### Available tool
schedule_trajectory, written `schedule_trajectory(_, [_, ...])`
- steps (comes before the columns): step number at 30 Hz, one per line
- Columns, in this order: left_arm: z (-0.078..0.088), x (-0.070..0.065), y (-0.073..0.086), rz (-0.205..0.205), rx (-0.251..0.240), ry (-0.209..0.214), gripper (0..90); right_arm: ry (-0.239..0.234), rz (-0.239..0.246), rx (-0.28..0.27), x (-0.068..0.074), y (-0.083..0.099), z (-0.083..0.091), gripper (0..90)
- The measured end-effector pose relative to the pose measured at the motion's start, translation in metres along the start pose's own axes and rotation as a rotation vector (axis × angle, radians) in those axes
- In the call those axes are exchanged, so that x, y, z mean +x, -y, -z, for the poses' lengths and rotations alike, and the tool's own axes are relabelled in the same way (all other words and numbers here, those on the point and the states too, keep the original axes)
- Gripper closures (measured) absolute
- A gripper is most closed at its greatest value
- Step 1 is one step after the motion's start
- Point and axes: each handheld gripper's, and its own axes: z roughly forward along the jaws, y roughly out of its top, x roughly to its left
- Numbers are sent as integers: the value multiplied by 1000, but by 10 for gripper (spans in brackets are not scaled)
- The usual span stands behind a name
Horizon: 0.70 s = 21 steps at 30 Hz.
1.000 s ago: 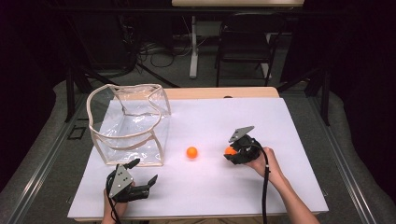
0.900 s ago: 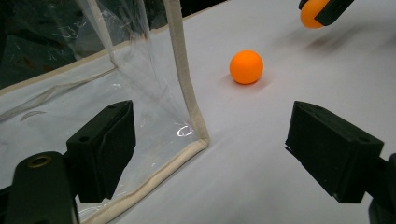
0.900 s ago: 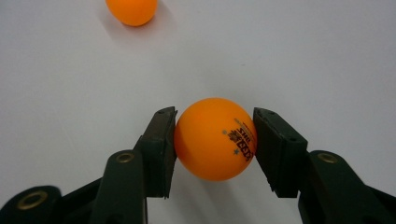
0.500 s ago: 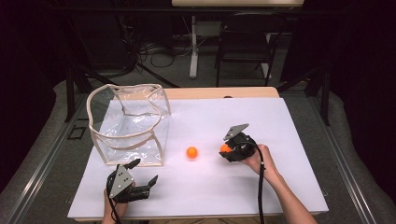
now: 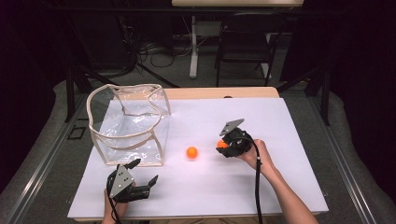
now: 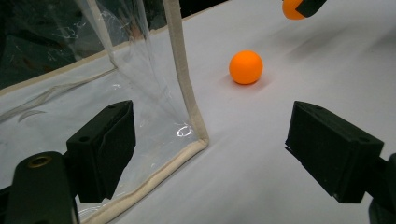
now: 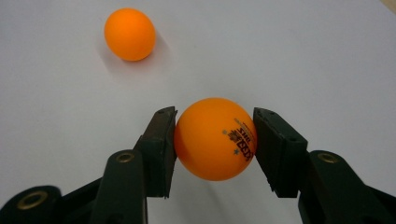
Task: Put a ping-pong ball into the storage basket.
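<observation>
My right gripper (image 7: 215,140) is clamped on an orange ball (image 7: 215,139), one black pad pressed to each side of it, and in the high view that right gripper sits over the white table (image 5: 289,140) right of centre, with the held ball (image 5: 222,144) showing as an orange spot at its tip. The ball is smooth, matt and evenly orange, round with no dent that I can see, and it bears a small dark printed mark with stars on the side facing the right pad (the lettering is too small for me to read). A second orange ball (image 5: 191,152) lies loose on the table between the held one and the clear bag (image 5: 128,123), apart from both. My left gripper (image 6: 215,154) stands with its jaws spread wide and nothing between the pads, just beside the bag's cream-edged corner (image 6: 194,126).
</observation>
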Motion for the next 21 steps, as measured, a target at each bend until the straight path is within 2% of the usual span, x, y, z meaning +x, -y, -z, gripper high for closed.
schedule_trajectory(12, [1, -2, -1, -7, -7, 0, 158, 4, 15, -6, -4, -19, 5, 513])
schedule_trajectory(21, [0, 0, -1, -3, -6, 1, 158, 1, 31, -6, -5, -32, -2, 513])
